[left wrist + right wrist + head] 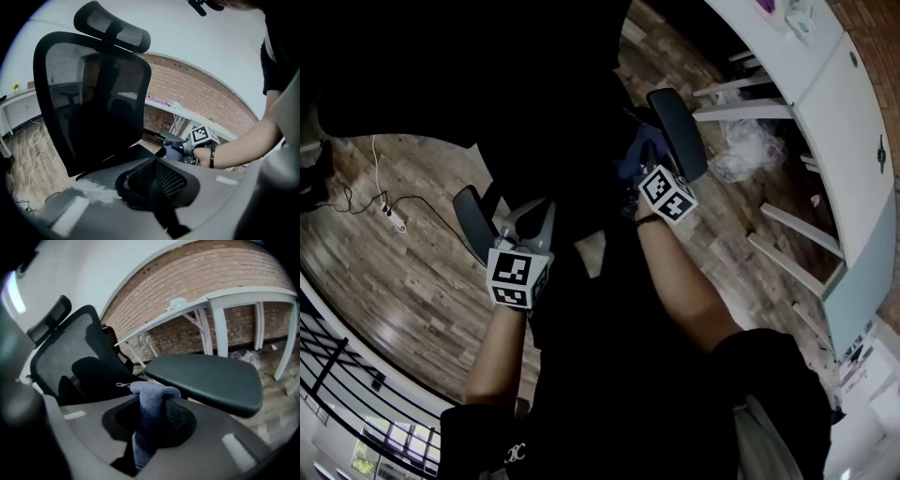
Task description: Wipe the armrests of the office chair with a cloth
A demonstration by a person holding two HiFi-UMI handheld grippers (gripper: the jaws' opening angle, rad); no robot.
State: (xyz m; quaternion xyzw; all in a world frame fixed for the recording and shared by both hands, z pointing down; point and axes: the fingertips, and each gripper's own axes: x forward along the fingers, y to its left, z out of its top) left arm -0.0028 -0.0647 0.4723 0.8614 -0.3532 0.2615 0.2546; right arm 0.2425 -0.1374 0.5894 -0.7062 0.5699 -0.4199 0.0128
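**Right claw holding the cloth at an armrest of the office chair**

The office chair (89, 98) had a black mesh back topped by a headrest (112, 28) and a padded armrest on each side.

Right claw (152, 420): the jaws were clenched on a blue cloth (149, 399). The cloth rose from between them in a folded bunch with a small loop at its top. In the right gripper view, one armrest (206, 378) lay just beyond the cloth as a broad dark pad. From the head camera, the cloth (637, 155) sat close against the edge of that armrest (678, 131) that faces the seat. Whether the two touched could not be made out. The left gripper view showed the same claw from across the chair's seat, with its marker cube (202, 136) above the person's hand (206, 157).

Left claw (157, 180): the jaws were closed together with nothing between them. This claw (528, 225) hovered just beside the second armrest (473, 222), on the opposite side of the chair.

Surroundings: the chair stood on a wooden floor (412, 281).
- A power strip (394, 218) with its cable lay on the floor out beyond the second armrest.
- A white worktop (825, 84) stood along a brick wall (225, 273), past the armrest with the cloth.
- A crumpled plastic bag (748, 148) lay between the chair and the worktop.
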